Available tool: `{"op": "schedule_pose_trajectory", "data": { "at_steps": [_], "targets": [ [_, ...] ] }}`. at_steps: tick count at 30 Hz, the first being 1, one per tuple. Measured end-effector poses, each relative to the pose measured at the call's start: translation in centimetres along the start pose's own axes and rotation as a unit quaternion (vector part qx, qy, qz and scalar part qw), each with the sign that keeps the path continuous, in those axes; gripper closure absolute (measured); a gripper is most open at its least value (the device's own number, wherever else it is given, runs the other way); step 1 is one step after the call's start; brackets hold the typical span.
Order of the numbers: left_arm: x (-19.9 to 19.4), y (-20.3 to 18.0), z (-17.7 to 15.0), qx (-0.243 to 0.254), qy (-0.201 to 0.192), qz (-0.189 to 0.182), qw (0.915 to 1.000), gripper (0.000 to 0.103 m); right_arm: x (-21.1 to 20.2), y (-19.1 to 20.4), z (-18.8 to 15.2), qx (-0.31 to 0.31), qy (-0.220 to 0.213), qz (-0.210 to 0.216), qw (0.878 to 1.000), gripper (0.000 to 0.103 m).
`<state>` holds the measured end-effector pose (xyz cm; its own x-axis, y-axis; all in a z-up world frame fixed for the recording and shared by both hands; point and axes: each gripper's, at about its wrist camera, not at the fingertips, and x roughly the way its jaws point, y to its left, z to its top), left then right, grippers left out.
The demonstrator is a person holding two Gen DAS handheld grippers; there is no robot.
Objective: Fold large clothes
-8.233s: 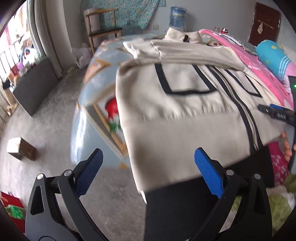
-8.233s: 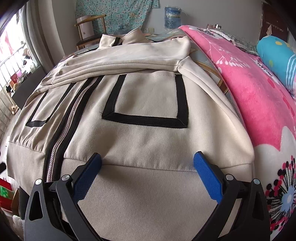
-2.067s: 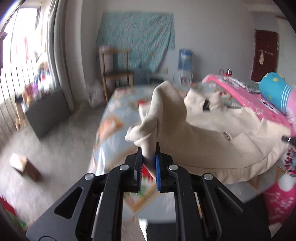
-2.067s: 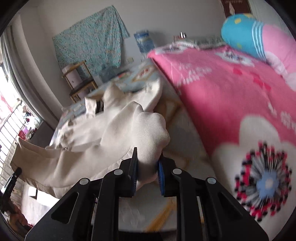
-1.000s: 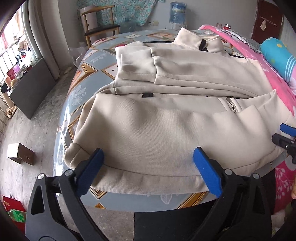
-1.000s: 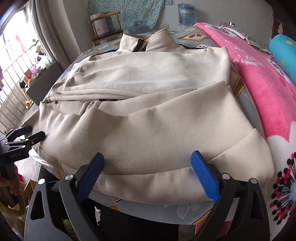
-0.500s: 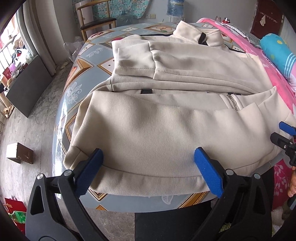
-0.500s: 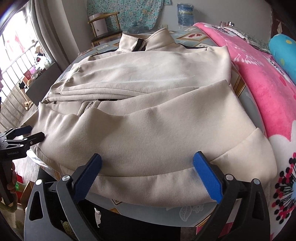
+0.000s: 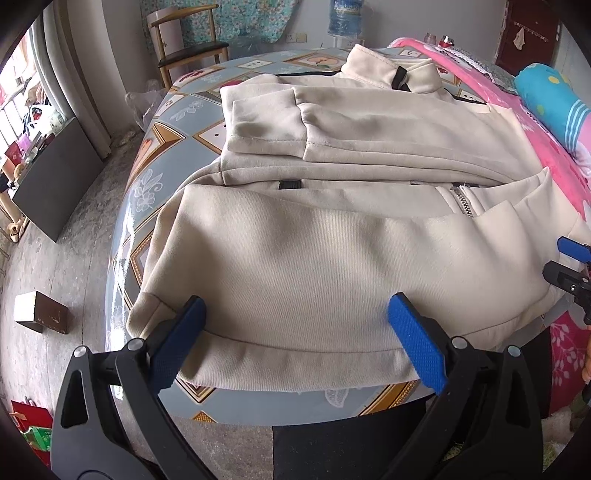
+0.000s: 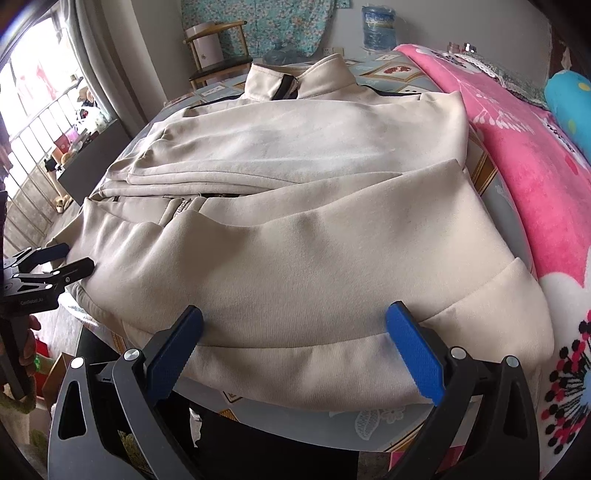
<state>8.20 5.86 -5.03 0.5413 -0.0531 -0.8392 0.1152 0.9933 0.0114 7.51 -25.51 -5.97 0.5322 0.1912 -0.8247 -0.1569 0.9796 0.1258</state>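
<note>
The cream jacket (image 9: 332,251) lies on the patterned table (image 9: 155,177), its lower half folded up over the front, sleeves laid across the chest, collar at the far edge. The left gripper (image 9: 295,332) hangs over the near hem, fingers spread wide, holding nothing. The right gripper (image 10: 295,336) does likewise, just beside it. A pink blanket (image 10: 535,177) borders the jacket's right side.

There was one jacket (image 9: 332,258), two grippers (image 9: 295,332) (image 10: 291,339), one chair (image 9: 188,48), one water bottle (image 9: 341,18), one pink blanket (image 10: 524,177).
</note>
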Motion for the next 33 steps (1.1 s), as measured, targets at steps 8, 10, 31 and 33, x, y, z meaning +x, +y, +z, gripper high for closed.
{"op": "schedule_pose_trajectory", "data": {
  "at_steps": [8, 10, 31, 33],
  "targets": [
    [-1.4, 0.5, -0.4, 0.000, -0.039, -0.014, 0.9991, 0.007, -2.5, 0.0, 1.5, 0.026, -0.034, 0.081, 0.996, 0.006],
    [-2.7, 0.3, -0.5, 0.006, -0.073, -0.023, 0.9970, 0.007, -2.8, 1.1, 2.1, 0.013, -0.040, 0.089, 0.995, 0.006],
    [0.1, -4.2, 0.4, 0.099, -0.087, -0.039, 0.9905, 0.084, 2.6, 5.6, 3.6, -0.024, 0.042, 0.060, 0.997, 0.094],
    [0.1, -4.6, 0.3, 0.113, -0.094, -0.024, 0.9888, 0.099, 1.9, 5.7, 3.7, -0.023, 0.033, 0.058, 0.998, 0.097]
  ]
}}
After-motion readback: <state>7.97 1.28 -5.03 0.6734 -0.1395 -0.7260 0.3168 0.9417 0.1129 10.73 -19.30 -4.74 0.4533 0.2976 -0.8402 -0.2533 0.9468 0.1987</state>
